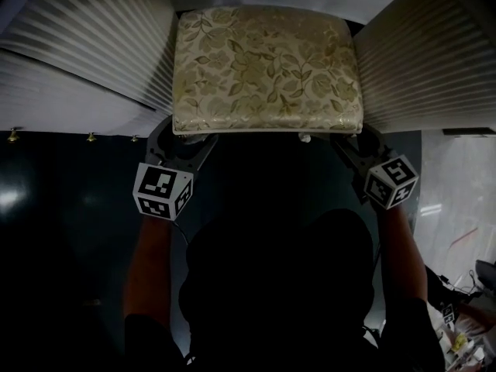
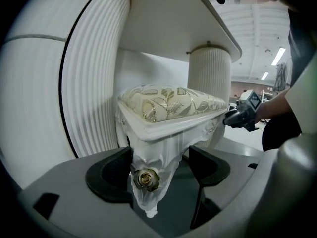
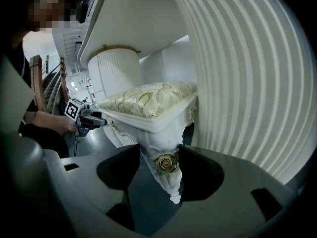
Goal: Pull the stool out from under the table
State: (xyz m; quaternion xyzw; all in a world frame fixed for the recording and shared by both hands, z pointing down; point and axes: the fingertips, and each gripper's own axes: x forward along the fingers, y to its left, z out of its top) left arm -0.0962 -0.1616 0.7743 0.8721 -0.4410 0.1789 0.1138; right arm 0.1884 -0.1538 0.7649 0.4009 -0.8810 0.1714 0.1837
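The stool point(image 1: 267, 68) stood in the gap between the two ribbed white pedestals of the table point(image 1: 85, 45), its floral cushion point(image 1: 263, 56) facing up; from above, how much of the seat lay beneath the tabletop was hard to judge, though both gripper views showed the top overhanging it. The left gripper point(image 1: 184, 139) was at the stool's near left corner, the right gripper point(image 1: 355, 142) at the near right corner; in the head view the seat's front edge covered most of their jaws.

In the left gripper view the carved corner leg point(image 2: 153, 162), with its gold rose point(image 2: 146, 179), stood between the jaws; one pad lay against the leg, but a strip of dark floor showed between the leg and the other pad, so the jaws were wide apart and gripped nothing. In the right gripper view the other front leg point(image 3: 166, 155) filled the gap between the jaws, both pads on its sides (a clamped hold, as far as could be seen).

The grippers' grey bodies cut off the lower parts of both legs; the far legs were out of sight; the person's body and the floor point(image 1: 70, 208) were nearly black in the head view.
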